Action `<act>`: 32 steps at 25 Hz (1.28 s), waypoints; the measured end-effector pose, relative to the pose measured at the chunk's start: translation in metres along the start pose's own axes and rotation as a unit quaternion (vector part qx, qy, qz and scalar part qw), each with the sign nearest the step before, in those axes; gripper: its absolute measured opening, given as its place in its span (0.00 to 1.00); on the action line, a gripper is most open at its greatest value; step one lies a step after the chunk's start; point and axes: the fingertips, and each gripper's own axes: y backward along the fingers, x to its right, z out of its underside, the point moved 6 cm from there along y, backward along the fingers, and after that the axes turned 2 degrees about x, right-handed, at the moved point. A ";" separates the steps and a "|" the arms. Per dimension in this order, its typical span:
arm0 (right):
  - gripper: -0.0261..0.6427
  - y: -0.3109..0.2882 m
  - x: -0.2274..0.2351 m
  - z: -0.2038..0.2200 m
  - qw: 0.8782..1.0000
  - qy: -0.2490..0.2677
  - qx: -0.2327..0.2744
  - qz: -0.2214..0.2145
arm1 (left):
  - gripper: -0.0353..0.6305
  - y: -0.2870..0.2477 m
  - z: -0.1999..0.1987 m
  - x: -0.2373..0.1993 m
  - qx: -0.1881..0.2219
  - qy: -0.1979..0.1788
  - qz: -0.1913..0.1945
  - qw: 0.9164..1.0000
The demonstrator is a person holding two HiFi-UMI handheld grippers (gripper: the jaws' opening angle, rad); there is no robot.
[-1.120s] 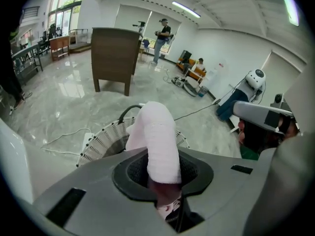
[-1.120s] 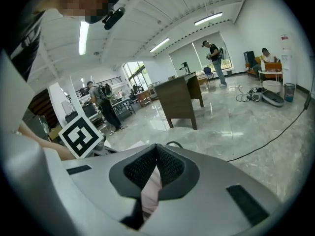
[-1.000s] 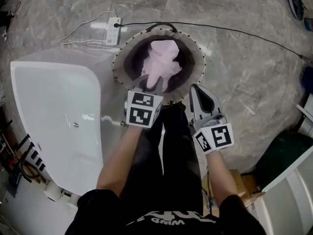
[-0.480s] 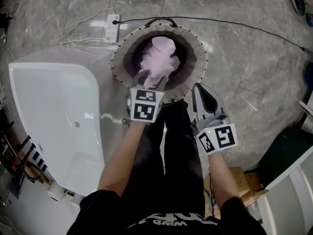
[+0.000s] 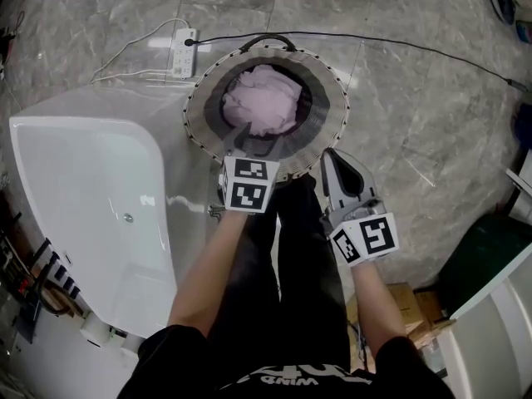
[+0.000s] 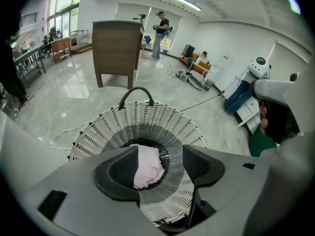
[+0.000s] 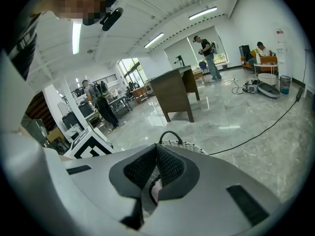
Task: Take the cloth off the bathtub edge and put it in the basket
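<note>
Two hand-held grippers are hanging over a marble floor. In the head view the left gripper (image 5: 253,145) is pointing steeply down over the near rim of the woven basket (image 5: 199,115), at upper centre of the frame. Its jaws have just been opening and are now standing apart, with nothing pressed between the pads. Through that gap, in the left gripper view, the pink cloth (image 6: 146,167) is showing as a bunched heap down in the basket's dark well. Whether a fold is brushing the left-hand pad cannot be told. In the head view the cloth is lying wholly inside the basket, with none of it trailing over the rim, so the task is judged as good as done. The right gripper (image 5: 334,158) is idling just to the lower right of the basket, its jaws brought together on nothing. The white bathtub (image 5: 75,189) is filling the left of the frame, and no cloth is showing on its edge.

Risks from here, offered as judgement:
- **Cloth dragged out:** if a fold is clinging to a textured pad, lifting the left gripper could be dragging the cloth back up and over the rim.
- **Basket knocked:** the basket is looking light, so a knock from either gripper against its flared rim could be shifting or tipping it.
</note>
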 end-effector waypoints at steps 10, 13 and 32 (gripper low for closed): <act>0.05 0.025 -0.027 -0.052 0.999 0.014 -0.017 -0.032 | 0.16 0.074 -0.049 0.011 0.036 0.003 0.001 0.999; 0.05 0.046 -0.035 -0.078 0.999 0.023 -0.018 -0.033 | 0.07 0.111 -0.073 0.025 0.055 0.005 0.009 0.998; 0.05 0.150 -0.114 -0.248 0.986 0.113 0.096 -0.077 | 0.07 0.351 -0.201 0.104 0.233 -0.039 0.082 0.968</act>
